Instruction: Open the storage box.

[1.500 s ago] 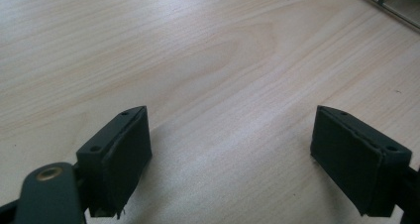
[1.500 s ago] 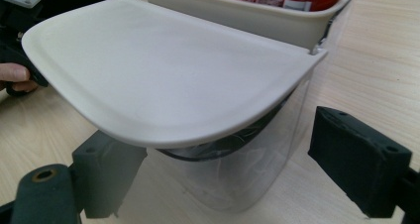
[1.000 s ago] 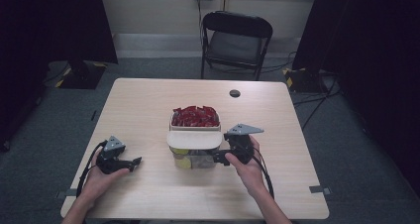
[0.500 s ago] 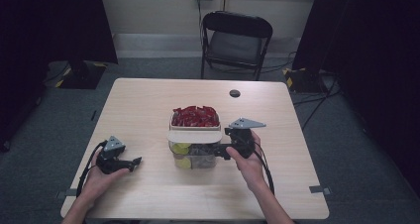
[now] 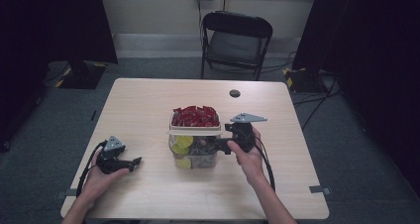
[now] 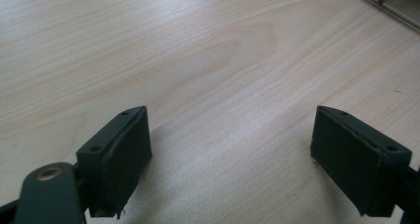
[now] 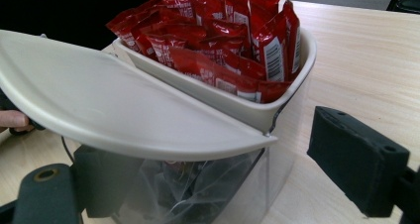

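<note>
Container (image 5: 194, 147) sits mid-table, its half-open lid (image 7: 114, 110) overhanging the near side and blocking entry from above there; red packets (image 7: 218, 40) fill the open far half to the rim. Right gripper (image 5: 224, 145) is tight against the container's right wall, jaws wide. Bare table (image 6: 208, 50) ahead of left gripper (image 5: 132, 162), wide free lanes both sides.

The high view looks forward and down from above the near edge of the table (image 5: 148, 100), taking in all of it, while each gripper view sits close and low over that tabletop, the right one tight against the container (image 7: 277, 110) at mid-frame.
</note>
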`<act>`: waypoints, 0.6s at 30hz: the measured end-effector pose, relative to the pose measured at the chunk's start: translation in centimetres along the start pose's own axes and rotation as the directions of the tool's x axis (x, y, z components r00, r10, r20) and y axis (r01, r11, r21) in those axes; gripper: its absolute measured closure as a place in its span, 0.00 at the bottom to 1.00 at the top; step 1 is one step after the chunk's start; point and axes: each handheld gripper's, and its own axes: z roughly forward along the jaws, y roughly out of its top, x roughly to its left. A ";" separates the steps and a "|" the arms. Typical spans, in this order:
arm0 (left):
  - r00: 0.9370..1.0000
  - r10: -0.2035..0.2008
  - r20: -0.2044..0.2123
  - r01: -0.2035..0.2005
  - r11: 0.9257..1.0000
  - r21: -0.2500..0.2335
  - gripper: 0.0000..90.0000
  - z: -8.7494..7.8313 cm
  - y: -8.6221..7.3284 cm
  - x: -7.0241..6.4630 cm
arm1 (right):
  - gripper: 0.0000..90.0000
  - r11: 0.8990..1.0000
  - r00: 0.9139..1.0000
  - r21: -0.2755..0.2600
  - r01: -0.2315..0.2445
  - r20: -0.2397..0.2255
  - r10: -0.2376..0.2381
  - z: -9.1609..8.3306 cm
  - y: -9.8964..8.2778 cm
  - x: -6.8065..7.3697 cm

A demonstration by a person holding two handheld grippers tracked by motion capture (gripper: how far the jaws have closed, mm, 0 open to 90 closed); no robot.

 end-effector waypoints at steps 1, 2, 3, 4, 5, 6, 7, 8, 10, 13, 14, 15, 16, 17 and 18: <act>1.000 0.000 0.000 0.000 1.000 0.000 0.17 0.0 0.0 0.0 | 0.16 1.000 1.000 -0.003 0.001 0.000 -0.001 0.1 0.1 -0.1; 1.000 0.000 0.000 0.000 1.000 0.000 0.17 0.0 0.0 0.0 | 0.16 1.000 1.000 -0.004 0.001 0.000 -0.001 0.1 0.1 -0.1; 1.000 0.000 0.000 0.000 1.000 0.000 0.17 0.0 0.0 0.0 | 0.17 1.000 1.000 -0.004 -0.001 -0.001 0.001 0.2 0.2 -0.1; 1.000 0.000 0.000 0.000 1.000 0.000 0.17 0.0 0.0 0.0 | 0.17 1.000 1.000 -0.007 0.002 -0.002 -0.002 0.3 0.2 -0.1; 1.000 -0.001 0.000 0.001 1.000 0.000 0.17 0.0 0.0 0.0 | 0.17 1.000 1.000 -0.005 0.000 -0.002 0.000 0.3 0.2 -0.1; 1.000 0.000 0.000 0.000 1.000 0.000 0.17 0.0 0.0 0.0 | 0.17 1.000 1.000 -0.006 -0.001 -0.003 0.001 0.3 0.3 -0.2; 1.000 0.000 0.000 0.000 1.000 0.000 0.17 0.0 0.0 0.0 | 0.17 1.000 1.000 -0.009 -0.004 -0.005 0.004 0.4 0.3 -0.2; 1.000 -0.001 0.000 0.001 1.000 0.000 0.17 0.0 0.0 0.0 | 0.17 1.000 1.000 -0.010 -0.004 -0.005 0.004 0.4 0.3 -0.3; 1.000 -0.001 0.001 0.001 1.000 -0.001 0.17 0.0 0.0 0.0 | 0.17 1.000 1.000 -0.012 -0.004 -0.004 0.004 0.5 0.5 -0.3; 1.000 -0.001 0.001 0.001 1.000 -0.001 0.17 0.0 0.0 0.0 | 0.17 1.000 1.000 -0.021 -0.005 -0.002 0.005 0.6 0.8 -0.4; 1.000 0.000 0.001 0.000 1.000 0.000 0.17 0.0 0.0 0.0 | 0.17 1.000 1.000 -0.021 -0.008 -0.003 0.008 0.7 0.9 -0.4; 1.000 -0.001 0.001 0.001 1.000 -0.001 0.17 0.0 0.0 0.0 | 0.17 1.000 1.000 -0.022 -0.008 -0.004 0.007 0.8 0.9 -0.5; 1.000 -0.001 0.001 0.001 1.000 0.000 0.17 0.0 0.0 0.0 | 0.17 1.000 1.000 -0.022 -0.008 -0.006 0.007 0.9 1.0 -0.5; 1.000 0.000 0.001 0.000 1.000 0.000 0.17 0.0 0.0 0.0 | 0.17 1.000 1.000 -0.020 -0.007 -0.007 0.006 1.0 1.0 -0.5; 1.000 0.000 0.001 0.000 1.000 0.000 0.17 0.0 0.0 0.0 | 0.17 1.000 1.000 -0.021 -0.006 -0.007 0.006 1.1 1.1 -0.5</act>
